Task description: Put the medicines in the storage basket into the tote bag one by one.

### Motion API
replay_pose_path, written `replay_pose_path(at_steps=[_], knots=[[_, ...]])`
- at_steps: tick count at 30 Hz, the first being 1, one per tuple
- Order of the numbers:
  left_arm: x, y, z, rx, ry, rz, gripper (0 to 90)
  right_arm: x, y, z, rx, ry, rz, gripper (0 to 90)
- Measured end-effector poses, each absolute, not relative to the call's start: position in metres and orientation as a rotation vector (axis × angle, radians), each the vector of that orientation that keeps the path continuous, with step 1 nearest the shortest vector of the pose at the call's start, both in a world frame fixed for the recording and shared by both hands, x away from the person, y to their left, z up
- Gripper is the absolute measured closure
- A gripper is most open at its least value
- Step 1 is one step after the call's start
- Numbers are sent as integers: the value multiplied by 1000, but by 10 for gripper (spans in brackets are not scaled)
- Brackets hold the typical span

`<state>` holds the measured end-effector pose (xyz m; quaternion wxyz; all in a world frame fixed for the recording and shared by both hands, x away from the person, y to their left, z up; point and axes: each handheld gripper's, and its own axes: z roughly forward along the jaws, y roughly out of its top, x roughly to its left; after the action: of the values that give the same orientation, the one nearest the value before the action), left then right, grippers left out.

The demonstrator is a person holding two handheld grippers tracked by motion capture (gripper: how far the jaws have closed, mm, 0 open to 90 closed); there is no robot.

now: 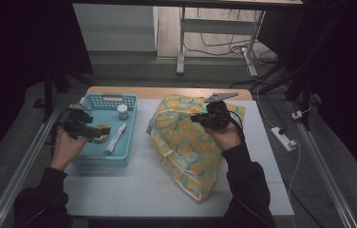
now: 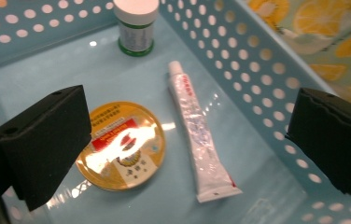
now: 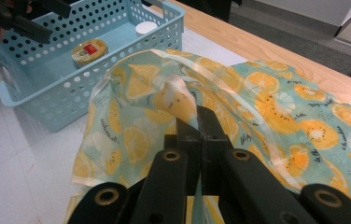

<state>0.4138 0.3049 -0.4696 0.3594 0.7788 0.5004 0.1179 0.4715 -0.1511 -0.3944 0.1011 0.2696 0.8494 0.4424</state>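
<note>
Right tongs sat nearest the lens, jaws pinched together on a fold of the fruit-print bag, lifting its mouth edge off the worktop. Left tongs hung wide apart inside the blue basket, gripping nothing, w/ the gold tin by one jaw and the white tube lying between them; a white-capped bottle stood upright at the far end.

Judging from this, next step looked like picking an item for the bag. To do it well: centre the jaws across the tube's width, not lengthwise, close gently so it doesn't squirt or slip, and keep the bag mouth held high and open.

Tin label had red and gold print, text too small to read; tube and bottle lettering also illegible.
</note>
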Motion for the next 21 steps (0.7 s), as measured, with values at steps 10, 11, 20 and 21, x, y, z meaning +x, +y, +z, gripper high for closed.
replay_pose_path(at_steps=[10,11,20,21], knots=[[437,309,-483,2023,1302,265,0,472,-151,-395,799,2515,1304,900],[439,309,-485,2029,1312,265,0,472,-151,-395,799,2515,1305,900],[455,299,-500,2152,1403,270,0,471,-150,-396,793,2518,1304,900],[456,298,-502,2152,1423,257,0,471,-150,-395,792,2518,1305,900]])
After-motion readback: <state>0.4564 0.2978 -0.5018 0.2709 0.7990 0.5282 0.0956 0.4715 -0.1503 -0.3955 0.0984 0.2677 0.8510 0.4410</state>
